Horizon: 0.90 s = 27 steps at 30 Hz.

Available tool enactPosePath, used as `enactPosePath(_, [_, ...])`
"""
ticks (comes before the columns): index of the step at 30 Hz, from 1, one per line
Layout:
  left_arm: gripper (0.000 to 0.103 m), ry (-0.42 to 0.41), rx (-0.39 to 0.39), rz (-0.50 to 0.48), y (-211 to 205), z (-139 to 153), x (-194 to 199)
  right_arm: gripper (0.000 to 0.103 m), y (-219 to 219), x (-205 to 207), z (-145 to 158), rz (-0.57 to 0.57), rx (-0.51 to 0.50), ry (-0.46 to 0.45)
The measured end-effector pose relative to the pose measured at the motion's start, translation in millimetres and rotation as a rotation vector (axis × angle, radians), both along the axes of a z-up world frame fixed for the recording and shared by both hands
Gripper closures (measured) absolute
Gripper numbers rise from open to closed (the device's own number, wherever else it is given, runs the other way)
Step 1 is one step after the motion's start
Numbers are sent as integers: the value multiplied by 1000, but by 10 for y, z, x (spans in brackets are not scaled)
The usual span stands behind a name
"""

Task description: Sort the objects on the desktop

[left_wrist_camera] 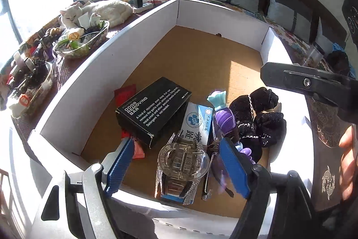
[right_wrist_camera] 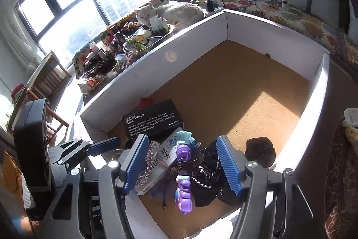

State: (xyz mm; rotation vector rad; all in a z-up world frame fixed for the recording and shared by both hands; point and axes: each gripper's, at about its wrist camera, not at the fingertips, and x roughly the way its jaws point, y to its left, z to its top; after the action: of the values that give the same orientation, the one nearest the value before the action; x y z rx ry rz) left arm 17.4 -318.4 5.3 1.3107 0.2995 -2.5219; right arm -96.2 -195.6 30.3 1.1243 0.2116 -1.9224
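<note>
Toy (right_wrist_camera: 184,174) lengthwise between right gripper (right_wrist_camera: 183,168) jaws, spread, pinching nothing; left gripper (left_wrist_camera: 179,162) spread over clear clip (left_wrist_camera: 183,161).

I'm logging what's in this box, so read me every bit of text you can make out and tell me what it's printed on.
"STAINLESS STEEL ODOR REMOVING BAR", then "A kind of stainless steel soap that can remove the garlic smell, onion smell, fishy smell, meat smell and other peculiar smells on hands. Detergent is not needed.", and "MADE IN CHINA": black rectangular cardboard box.
Chinese characters beside a blue round logo: white and light-blue carton; too blurred to read.
Nothing else legible.
</note>
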Motion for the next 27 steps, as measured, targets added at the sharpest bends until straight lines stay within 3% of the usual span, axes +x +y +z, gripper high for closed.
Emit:
enactPosePath(3, [13,54,-9,-1,77,92,91,22,288,-84,185,-55,-57,48])
enactPosePath(7, [13,129,6,-40,356,249,159,0,943,-84,336,-143,-60,207])
enactPosePath(8, [13,146,13,-61,464,297,160,0,1153,-98,330,-172,-41,244])
enactPosePath(11, [13,206,33,-145,891,466,146,0,1889,-107,119,-260,27,292])
enactPosePath(15, [10,243,84,-294,1635,583,52,0,2908,-113,-362,-397,159,252])
enactPosePath(17, [0,221,118,-356,2026,494,-46,0,3337,-84,-579,-453,211,232])
enactPosePath(21, [0,120,88,-457,2749,47,-340,0,3976,-22,-831,-563,231,204])
enactPosePath(27, [0,10,28,-467,3187,-562,-701,0,4293,-93,-913,-645,175,135])
